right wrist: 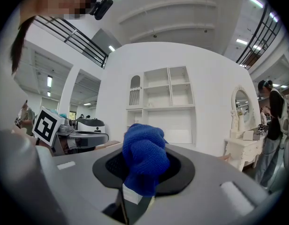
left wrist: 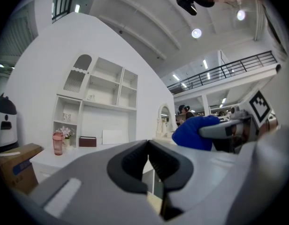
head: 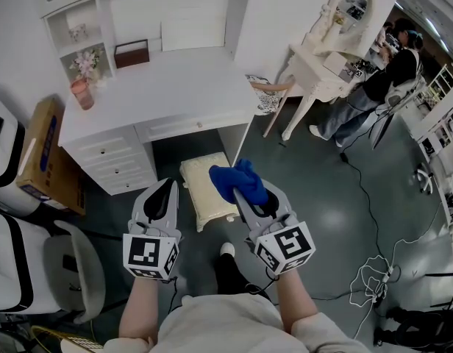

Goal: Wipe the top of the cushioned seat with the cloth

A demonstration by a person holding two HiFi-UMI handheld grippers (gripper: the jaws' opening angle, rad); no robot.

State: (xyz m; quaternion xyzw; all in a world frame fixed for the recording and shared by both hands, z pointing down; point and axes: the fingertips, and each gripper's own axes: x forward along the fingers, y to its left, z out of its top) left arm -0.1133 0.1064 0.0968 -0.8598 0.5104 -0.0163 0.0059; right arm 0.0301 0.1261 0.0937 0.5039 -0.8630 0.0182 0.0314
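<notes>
R hand-held gripper (head: pixel 246 195) pinches cloth (head: pixel 236 179), bunched upward; L hand-held gripper (head: pixel 167 184) pressed together; seat (head: pixel 200 190): long axis seemingly toward desk (head: pixel 160 87).

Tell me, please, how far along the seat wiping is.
Done: the right gripper is shut on the blue cloth. In hand: it is held in the air, clear of the cushioned seat; the left gripper is shut, empty. Left: apparently all the wiping.
</notes>
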